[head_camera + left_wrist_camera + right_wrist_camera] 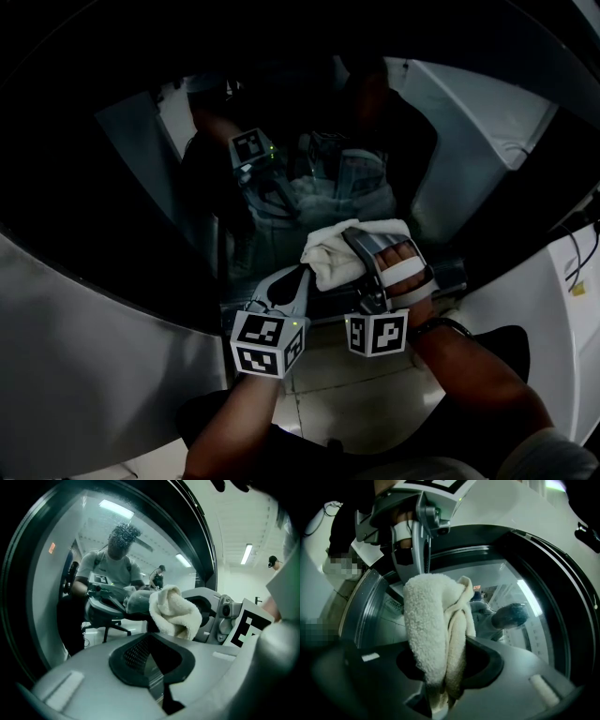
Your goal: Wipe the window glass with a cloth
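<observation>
Dark window glass [159, 178] is round and reflective, with no wipe marks readable, so most of the wiping looks left to do. Right gripper [358, 246] has its jaws clamped on the bunched white cloth [337, 251], low against the pane; contact unclear. Left gripper [296, 283] has its jaws closed and empty, tip just beside the cloth.

cloth [433, 648]: cream-white | window glass [187, 187]: dark | marker cubes [267, 342]: black-white squares

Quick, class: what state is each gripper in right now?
Left gripper: shut, nothing between its jaws.
Right gripper: shut on the bunched white terry cloth.
</observation>
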A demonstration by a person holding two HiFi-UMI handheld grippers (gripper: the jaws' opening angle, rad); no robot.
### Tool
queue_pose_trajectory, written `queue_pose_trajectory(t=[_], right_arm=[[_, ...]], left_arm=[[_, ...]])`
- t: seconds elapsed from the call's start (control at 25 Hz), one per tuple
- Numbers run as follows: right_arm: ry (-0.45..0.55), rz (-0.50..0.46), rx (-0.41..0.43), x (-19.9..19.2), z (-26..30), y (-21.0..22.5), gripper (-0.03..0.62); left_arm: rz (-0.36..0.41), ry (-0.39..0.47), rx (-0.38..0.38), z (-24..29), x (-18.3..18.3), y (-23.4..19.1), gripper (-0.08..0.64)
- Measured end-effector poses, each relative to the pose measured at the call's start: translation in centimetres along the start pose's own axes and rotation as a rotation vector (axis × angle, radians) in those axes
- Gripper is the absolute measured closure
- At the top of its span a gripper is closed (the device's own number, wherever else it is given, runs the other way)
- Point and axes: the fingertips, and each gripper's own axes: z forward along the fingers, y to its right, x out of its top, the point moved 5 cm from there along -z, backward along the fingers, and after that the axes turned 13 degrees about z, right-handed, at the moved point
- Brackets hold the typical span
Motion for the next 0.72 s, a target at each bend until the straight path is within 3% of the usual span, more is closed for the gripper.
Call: queue_pose_trajectory(t=[0.72], right_arm=[[-0.01,-0.005,0.064,-1.1,0.4,-1.9,0.445]], left_arm=[[0.002,-0.009,-0.008,0.0,0.7,0.2,0.543]])
